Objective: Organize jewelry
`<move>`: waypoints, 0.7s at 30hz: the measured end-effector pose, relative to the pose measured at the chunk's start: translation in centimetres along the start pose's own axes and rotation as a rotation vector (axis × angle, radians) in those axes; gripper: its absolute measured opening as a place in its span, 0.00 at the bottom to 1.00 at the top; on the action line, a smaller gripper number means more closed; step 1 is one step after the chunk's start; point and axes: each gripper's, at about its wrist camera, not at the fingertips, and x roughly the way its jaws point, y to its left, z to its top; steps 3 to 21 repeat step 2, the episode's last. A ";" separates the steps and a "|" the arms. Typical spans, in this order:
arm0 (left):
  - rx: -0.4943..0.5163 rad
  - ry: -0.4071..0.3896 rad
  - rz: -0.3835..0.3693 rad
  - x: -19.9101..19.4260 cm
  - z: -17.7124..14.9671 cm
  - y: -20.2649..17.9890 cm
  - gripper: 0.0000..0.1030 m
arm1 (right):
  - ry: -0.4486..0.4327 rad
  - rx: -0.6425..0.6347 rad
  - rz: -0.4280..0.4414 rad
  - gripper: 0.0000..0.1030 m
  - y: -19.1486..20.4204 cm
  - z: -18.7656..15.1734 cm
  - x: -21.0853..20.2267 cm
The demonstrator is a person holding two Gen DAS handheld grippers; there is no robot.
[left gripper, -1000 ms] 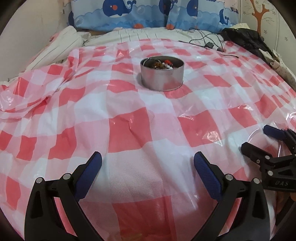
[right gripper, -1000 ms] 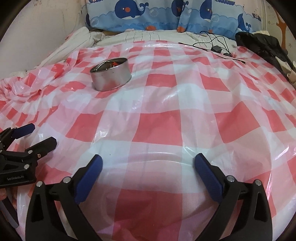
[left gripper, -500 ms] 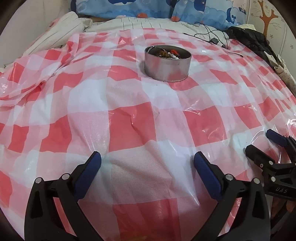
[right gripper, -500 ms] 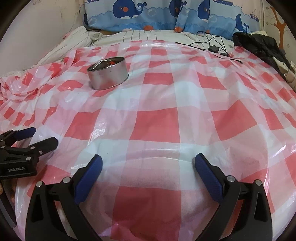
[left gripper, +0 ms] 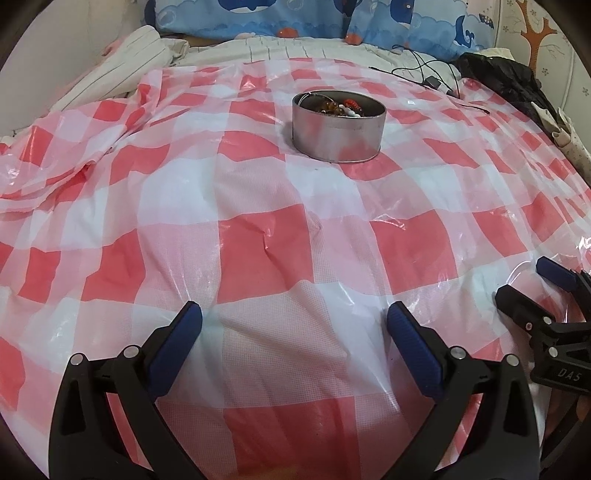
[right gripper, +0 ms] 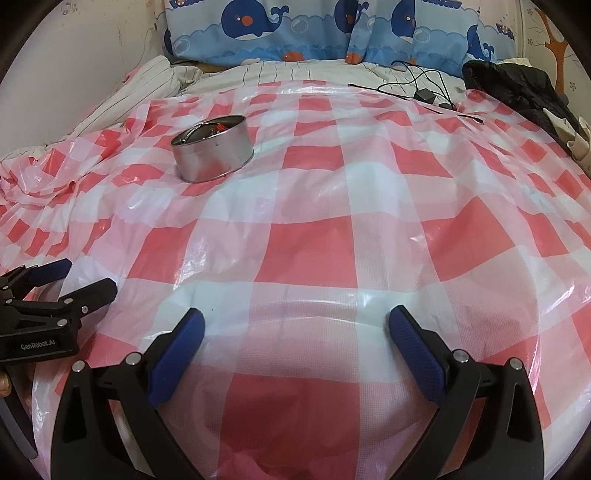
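left gripper [left gripper: 293, 321]: jaws spread wide, nothing between them; blue ribbed pads on black arms, low over the sheet.
tin [left gripper: 338, 125]: straight ahead of the left gripper, well apart from it, slightly right of its centreline; in the right wrist view tin [right gripper: 212, 152] sits far up and to the left.
jewelry [left gripper: 341, 106]: inside the tin; amber, red and white beads show, plus a thin metal ring at the rim.
right gripper [right gripper: 295, 325]: jaws wide apart, empty; well apart from the tin.
gripper pair: side by side, near each other; each shows at the edge of the other's view.
writing: "GenRobot.AI" on the left gripper's body in the right wrist view; "DAS" on the right gripper [left gripper: 546, 291] body.
tin build: round, low, bare shiny metal, no lid on.
sheet [left gripper: 258, 206]: thin glossy plastic, red and white check, creased, bunched at left.
pillows [right gripper: 332, 33]: blue, whale print, at the far end.
cable [right gripper: 417, 86]: black, thin, far right on the striped bedding.
dark cloth [right gripper: 517, 86]: black heap, far right.
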 end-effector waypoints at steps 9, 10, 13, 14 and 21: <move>0.002 0.000 0.004 0.0 0.0 -0.1 0.93 | 0.000 0.000 0.000 0.93 0.0 0.0 0.0; 0.002 0.000 0.004 0.0 0.0 -0.1 0.93 | 0.000 0.000 0.000 0.93 0.0 0.0 0.0; 0.002 0.000 0.004 0.0 0.0 -0.1 0.93 | 0.000 0.000 0.000 0.93 0.0 0.0 0.0; 0.002 0.000 0.004 0.0 0.0 -0.1 0.93 | 0.000 0.000 0.000 0.93 0.0 0.0 0.0; 0.002 0.000 0.004 0.0 0.0 -0.1 0.93 | 0.000 0.000 0.000 0.93 0.0 0.0 0.0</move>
